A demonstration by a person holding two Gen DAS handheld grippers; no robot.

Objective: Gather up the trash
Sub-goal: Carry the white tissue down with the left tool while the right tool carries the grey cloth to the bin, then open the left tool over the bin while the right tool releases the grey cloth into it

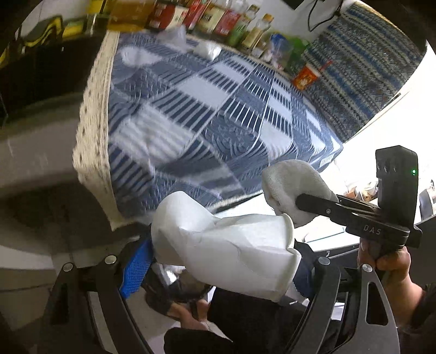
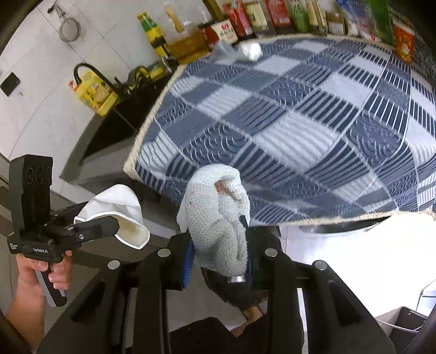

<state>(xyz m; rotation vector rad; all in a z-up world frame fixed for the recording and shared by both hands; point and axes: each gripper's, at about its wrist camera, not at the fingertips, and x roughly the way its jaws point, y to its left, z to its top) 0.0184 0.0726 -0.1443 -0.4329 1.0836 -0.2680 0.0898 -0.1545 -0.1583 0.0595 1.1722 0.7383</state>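
Note:
My left gripper (image 1: 220, 261) is shut on a crushed white paper cup (image 1: 226, 245), gripped sideways between the blue pads (image 1: 136, 266). In the right wrist view that cup (image 2: 120, 209) hangs from the left gripper (image 2: 114, 228) at the left. A crumpled white knitted cloth (image 2: 215, 217) sits in my shut right gripper (image 2: 218, 258). The left wrist view shows the same cloth (image 1: 288, 185) in the right gripper (image 1: 299, 203). Both grippers hang just off the near edge of the table. A white paper ball (image 2: 250, 51) and clear plastic (image 2: 223, 53) lie at the far edge.
The table wears a blue and white chequered cloth (image 2: 299, 122). Several bottles and packets (image 2: 272, 13) and a red cup (image 2: 404, 43) line its back. A dark sink with a black tap (image 2: 92, 70) and a yellow oil bottle (image 2: 94, 95) lie left. A dark container (image 2: 403, 324) stands low right.

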